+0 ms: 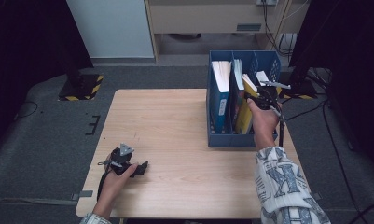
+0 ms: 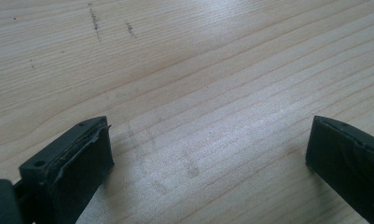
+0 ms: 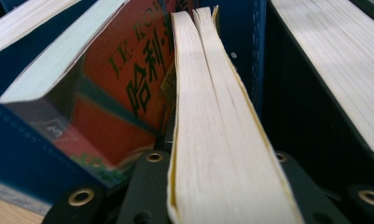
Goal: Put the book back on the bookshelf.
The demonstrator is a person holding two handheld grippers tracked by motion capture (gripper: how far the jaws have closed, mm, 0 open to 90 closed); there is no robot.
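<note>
The yellow book (image 3: 222, 140) stands tilted in the middle compartment of the blue file holder (image 1: 231, 140), at the right far part of the table (image 1: 175, 140). The right gripper (image 1: 265, 95) has its jaws closed on the book's top edge, the cream page block clamped between the two black jaws. Just to its left in the right gripper view leans an orange-red book (image 3: 124, 84) with green lettering, close against the held one; to the right, across a dark gap, sits the page edge of another book (image 3: 334, 70). The holder's blue walls hem all of them in. In the high view, a thick blue book (image 1: 219, 93) fills the left compartment.

Well apart, the left gripper (image 1: 128, 165) rests on the table's near left part, its jaws wide open over bare wood.
</note>
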